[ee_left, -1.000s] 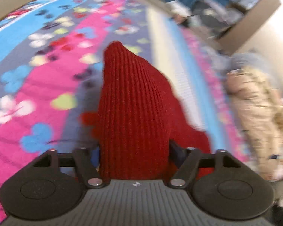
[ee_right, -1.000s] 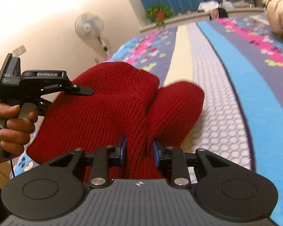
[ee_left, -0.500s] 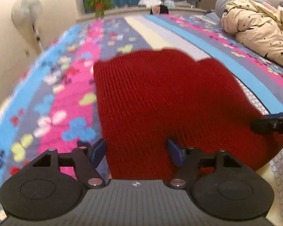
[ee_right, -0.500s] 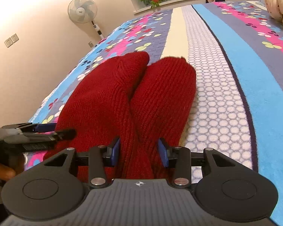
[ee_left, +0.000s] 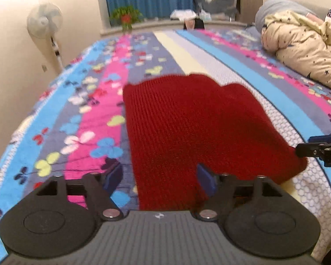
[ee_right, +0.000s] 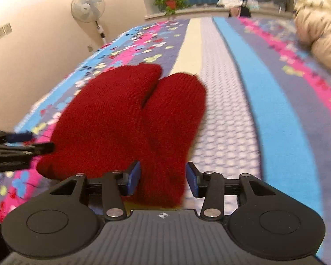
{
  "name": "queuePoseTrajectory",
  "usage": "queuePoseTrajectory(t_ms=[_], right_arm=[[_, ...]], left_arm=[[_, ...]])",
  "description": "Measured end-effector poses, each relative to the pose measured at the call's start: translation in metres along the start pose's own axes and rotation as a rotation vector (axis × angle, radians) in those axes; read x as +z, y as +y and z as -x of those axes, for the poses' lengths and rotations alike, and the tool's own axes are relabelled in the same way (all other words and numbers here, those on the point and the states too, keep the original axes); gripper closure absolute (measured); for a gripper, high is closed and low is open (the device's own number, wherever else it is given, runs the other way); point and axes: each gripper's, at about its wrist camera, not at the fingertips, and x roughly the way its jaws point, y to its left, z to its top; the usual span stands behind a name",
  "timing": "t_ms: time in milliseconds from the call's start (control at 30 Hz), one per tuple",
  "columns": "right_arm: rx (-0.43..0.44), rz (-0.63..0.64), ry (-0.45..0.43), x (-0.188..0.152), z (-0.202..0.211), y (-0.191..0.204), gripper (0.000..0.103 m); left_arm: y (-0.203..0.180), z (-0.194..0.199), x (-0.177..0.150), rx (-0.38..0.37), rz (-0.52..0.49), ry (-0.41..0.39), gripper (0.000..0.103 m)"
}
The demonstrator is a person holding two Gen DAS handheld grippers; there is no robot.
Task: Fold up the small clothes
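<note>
The red knit garment [ee_left: 187, 128] lies spread flat on the striped, butterfly-print bedspread [ee_left: 77, 114], and both grippers sit right at its near edge. In the left wrist view, the left gripper [ee_left: 158, 176] has its jaws spread wide: the blue pad on one side hangs over bare bedspread just beside the garment's edge, the other pad stands against the knit, so one corner strip of fabric runs between them, unclamped. Over at the right edge of that view, the right gripper's tip meets the garment's far corner. From the right wrist view, the right gripper [ee_right: 163, 178] is likewise parted, its blue fingers [ee_right: 133, 177] standing either side of the narrower red lobe with slim gaps showing. The left gripper pokes in from the left, close to the wider lobe. A cream quilt [ee_left: 304, 44] lies well apart, and a standing fan [ee_right: 88, 6] stands off the bed by the wall.
</note>
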Motion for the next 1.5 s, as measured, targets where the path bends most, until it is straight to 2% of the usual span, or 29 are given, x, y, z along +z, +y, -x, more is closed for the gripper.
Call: queuePoseTrajectory(t_ms=[67, 133, 233, 300, 367, 533, 667, 767, 833, 1000, 1033, 1067, 1500], right_arm=[[-0.112, 0.049, -0.018, -0.002, 0.014, 0.0, 0.055], [-0.159, 0.034, -0.024, -0.004, 0.026, -0.005, 0.055], [-0.157, -0.007, -0.073, -0.008, 0.051, -0.012, 0.053], [-0.16, 0.0, -0.107, -0.014, 0.067, -0.01, 0.047], [-0.151, 0.015, -0.137, -0.022, 0.082, -0.005, 0.037], [-0.129, 0.053, -0.199, -0.033, 0.107, 0.009, 0.028], [-0.122, 0.099, -0.222, -0.034, 0.111, 0.022, 0.027], [-0.128, 0.109, -0.237, -0.035, 0.107, 0.026, 0.027], [-0.125, 0.093, -0.226, -0.035, 0.1, 0.025, 0.027], [-0.108, 0.059, -0.195, -0.032, 0.088, 0.026, 0.027], [-0.107, 0.062, -0.191, -0.034, 0.087, 0.027, 0.027], [-0.104, 0.068, -0.187, -0.034, 0.087, 0.028, 0.027], [-0.102, 0.096, -0.184, -0.038, 0.088, 0.028, 0.026]], left_arm=[[-0.003, 0.018, -0.002, -0.002, 0.014, -0.033, 0.018], [-0.007, 0.038, -0.005, -0.033, 0.032, -0.055, 0.018], [-0.019, 0.07, -0.016, -0.056, 0.036, -0.092, 0.018], [-0.027, 0.084, -0.025, -0.036, 0.034, -0.121, 0.018], [-0.036, 0.098, -0.033, -0.012, 0.036, -0.149, 0.018], [-0.045, 0.118, -0.047, -0.039, 0.089, -0.142, 0.018], [-0.046, 0.115, -0.051, -0.038, 0.12, -0.104, 0.018], [-0.041, 0.102, -0.049, 0.017, 0.127, -0.076, 0.018], [-0.037, 0.095, -0.048, 0.05, 0.145, -0.053, 0.018], [-0.031, 0.088, -0.048, 0.066, 0.171, -0.02, 0.014], [-0.032, 0.088, -0.048, 0.066, 0.166, -0.02, 0.009], [-0.033, 0.089, -0.049, 0.066, 0.16, -0.024, 0.008], [-0.036, 0.087, -0.047, 0.089, 0.146, -0.036, 0.008]])
